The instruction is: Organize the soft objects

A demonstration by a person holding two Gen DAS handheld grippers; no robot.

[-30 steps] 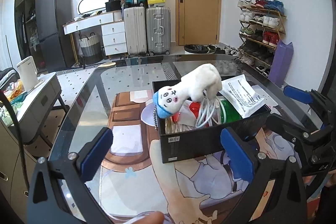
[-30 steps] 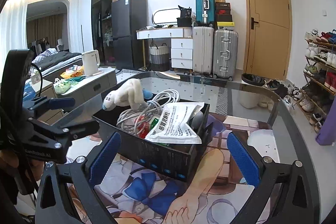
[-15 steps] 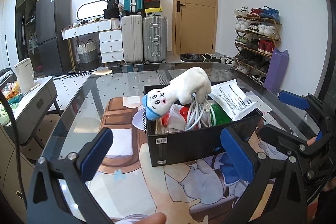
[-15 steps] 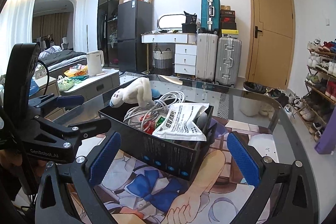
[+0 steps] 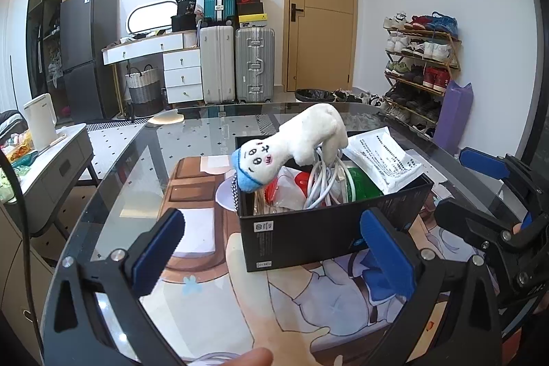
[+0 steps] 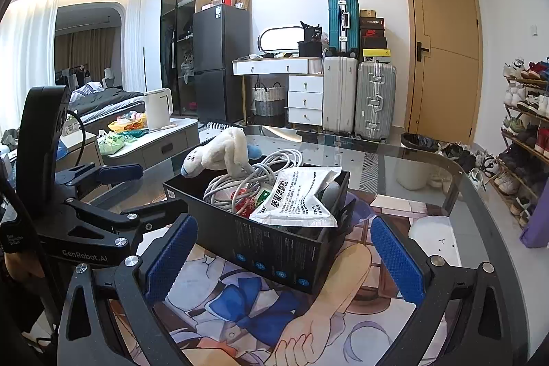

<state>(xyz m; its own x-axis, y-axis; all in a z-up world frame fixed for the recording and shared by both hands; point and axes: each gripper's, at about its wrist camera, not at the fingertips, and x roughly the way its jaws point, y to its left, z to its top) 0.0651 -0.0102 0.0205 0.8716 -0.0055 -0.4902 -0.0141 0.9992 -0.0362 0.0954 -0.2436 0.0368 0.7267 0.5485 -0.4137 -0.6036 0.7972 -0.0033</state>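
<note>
Both views sit a little farther back from the black box (image 5: 329, 228) than a second ago, so it fills less of the centre. Left gripper (image 5: 274, 249) and right gripper (image 6: 281, 249) hold nothing, jaws spread wide. Centre of the left view, the white plush toy (image 5: 302, 139) drapes over the box's rim, one leg resting on the coiled white cable (image 5: 322, 180). Lifting the toy carelessly could, I judge, snag that cable and drag the box across the glass table (image 5: 137, 167).
</note>
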